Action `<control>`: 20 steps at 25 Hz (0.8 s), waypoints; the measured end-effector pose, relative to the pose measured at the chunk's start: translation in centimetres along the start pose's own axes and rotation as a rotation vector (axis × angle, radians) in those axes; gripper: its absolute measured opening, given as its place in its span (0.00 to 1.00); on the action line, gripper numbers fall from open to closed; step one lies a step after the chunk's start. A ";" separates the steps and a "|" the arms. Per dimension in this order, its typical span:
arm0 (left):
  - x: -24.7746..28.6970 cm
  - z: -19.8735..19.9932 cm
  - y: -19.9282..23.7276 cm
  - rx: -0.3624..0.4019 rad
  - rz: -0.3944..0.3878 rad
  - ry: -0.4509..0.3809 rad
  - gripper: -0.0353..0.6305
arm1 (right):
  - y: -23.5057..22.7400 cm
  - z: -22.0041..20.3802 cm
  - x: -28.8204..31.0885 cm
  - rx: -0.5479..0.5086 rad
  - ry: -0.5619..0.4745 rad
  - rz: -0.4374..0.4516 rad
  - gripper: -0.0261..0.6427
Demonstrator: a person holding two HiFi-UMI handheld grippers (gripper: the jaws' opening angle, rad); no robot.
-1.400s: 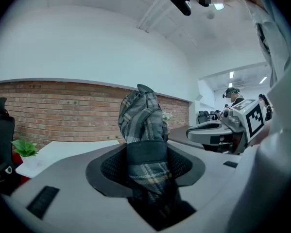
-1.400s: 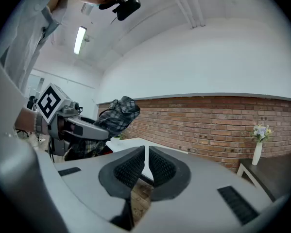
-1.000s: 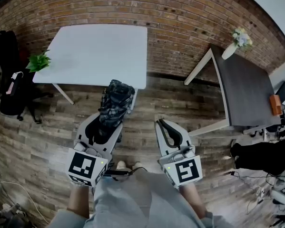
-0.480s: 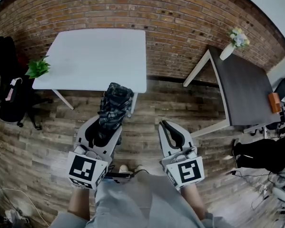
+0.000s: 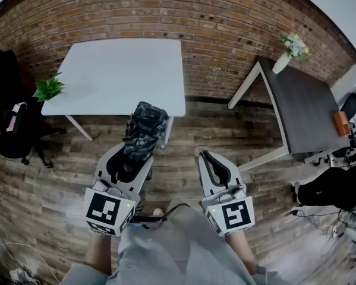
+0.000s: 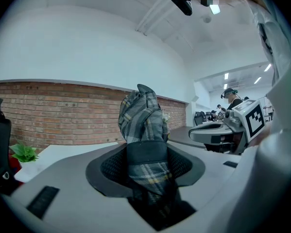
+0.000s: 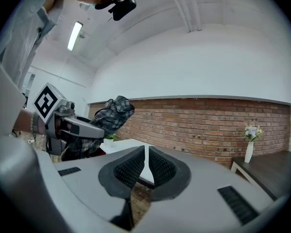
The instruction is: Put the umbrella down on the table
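The person stands on the wooden floor (image 5: pixel 59 171) with a gripper in each hand, both pointing roughly level toward the brick wall (image 5: pixel 225 22).

The left gripper (image 5: pixel 132 156) is clamped on the umbrella (image 5: pixel 145 126), a folded one in grey plaid cloth. In the left gripper view the dark pads press in on both sides of the bundle, with a black strap band sitting right between them. Most of the umbrella sticks out past this gripper's tips, tilted up and away from the person. It is held in the air, resting on nothing. Straight ahead of the gripper stands the white surface (image 5: pixel 118 70). From the head view, the umbrella's far end reaches that surface's near edge by its right corner, though I cannot tell whether it is over the top.

The right gripper (image 5: pixel 208 154) is beside the left one, apart from it and touching nothing. Its jaws are pressed together with only a thin slit between the ribbed pads, and nothing is in them. In the right gripper view the left gripper and its plaid bundle show off to that gripper's left.

A small green plant (image 5: pixel 49 89) sits on the white surface's far left corner, well left of the left gripper. Ahead and right of the right gripper stands a dark surface (image 5: pixel 308 111) carrying a white vase of flowers (image 5: pixel 290 49).
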State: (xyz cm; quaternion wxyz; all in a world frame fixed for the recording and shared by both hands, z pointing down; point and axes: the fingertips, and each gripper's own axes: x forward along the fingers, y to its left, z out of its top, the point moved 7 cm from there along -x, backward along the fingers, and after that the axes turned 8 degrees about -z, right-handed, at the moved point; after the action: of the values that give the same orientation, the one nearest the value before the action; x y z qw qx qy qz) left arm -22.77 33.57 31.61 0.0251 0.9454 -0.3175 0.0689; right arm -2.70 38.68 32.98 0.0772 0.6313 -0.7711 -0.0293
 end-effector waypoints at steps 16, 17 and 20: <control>5.4 1.1 4.4 -0.004 0.025 -0.018 0.40 | -3.4 0.6 7.0 -0.012 -0.023 0.019 0.12; 6.4 1.1 4.9 -0.003 0.027 -0.018 0.40 | -4.0 0.5 7.9 -0.012 -0.022 0.023 0.12; 9.7 1.5 6.4 -0.005 0.035 -0.017 0.40 | -6.4 0.1 11.0 -0.005 -0.020 0.035 0.12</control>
State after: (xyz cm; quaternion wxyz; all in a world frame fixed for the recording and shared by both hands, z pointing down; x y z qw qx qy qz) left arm -18.84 22.54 31.61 0.0237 0.9403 -0.3342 0.0602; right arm 1.34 26.66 32.86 0.0717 0.6172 -0.7827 -0.0362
